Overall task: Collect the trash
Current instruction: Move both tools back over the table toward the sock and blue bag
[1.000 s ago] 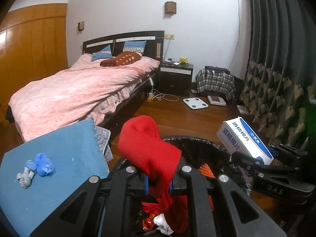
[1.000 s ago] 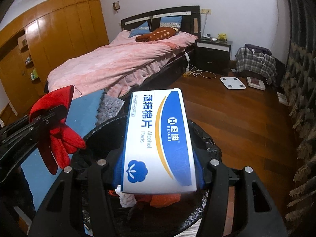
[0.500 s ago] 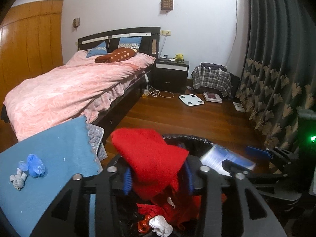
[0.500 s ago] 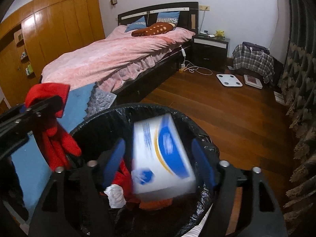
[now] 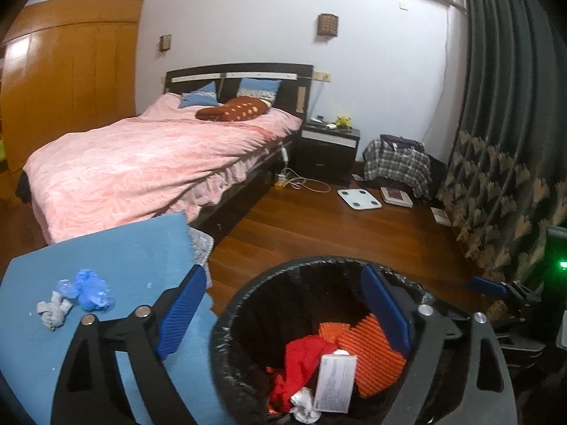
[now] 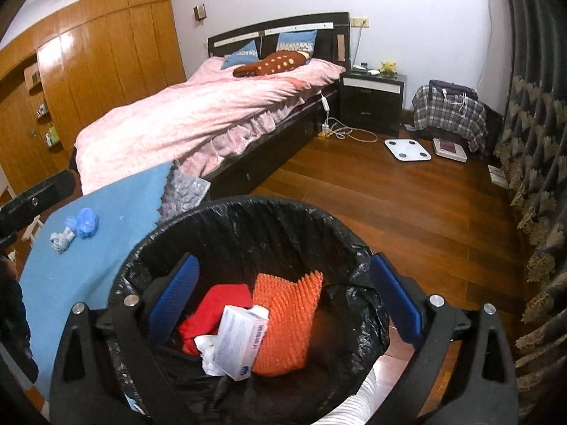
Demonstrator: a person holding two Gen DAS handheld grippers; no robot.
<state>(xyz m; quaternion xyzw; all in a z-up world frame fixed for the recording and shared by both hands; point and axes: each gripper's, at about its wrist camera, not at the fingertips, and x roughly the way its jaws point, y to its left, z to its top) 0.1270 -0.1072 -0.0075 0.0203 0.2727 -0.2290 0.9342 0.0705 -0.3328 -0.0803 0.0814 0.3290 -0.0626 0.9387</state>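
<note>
A round bin with a black liner (image 5: 248,294) (image 6: 248,209) stands on the wood floor. Inside lie a red cloth (image 5: 301,357) (image 6: 219,301), an orange knobbly item (image 5: 368,347) (image 6: 287,318), the white box of alcohol pads (image 5: 335,382) (image 6: 241,340) and a white crumpled scrap (image 6: 207,352). My left gripper (image 5: 283,304) hovers over the bin's left rim, jaws opening, nothing between them. My right gripper (image 6: 283,297) hangs above the bin, jaws opening, also without anything between them. A blue wad (image 5: 93,288) (image 6: 86,222) and a grey scrap (image 5: 52,311) (image 6: 60,241) lie on the blue mat (image 5: 117,265).
A bed with a pink quilt (image 5: 141,163) fills the left. Behind stand a dark nightstand (image 5: 327,152), a plaid bag (image 5: 397,166), a white scale (image 5: 358,198) and cables on the floor. Dark patterned curtains (image 5: 503,177) line the right. Wooden wardrobes (image 6: 88,71) cover the left wall.
Both grippers have opened. The red cloth dropped from the left one and the box of alcohol pads from the right one; both now lie inside the bin. The left gripper drew back leftward.
</note>
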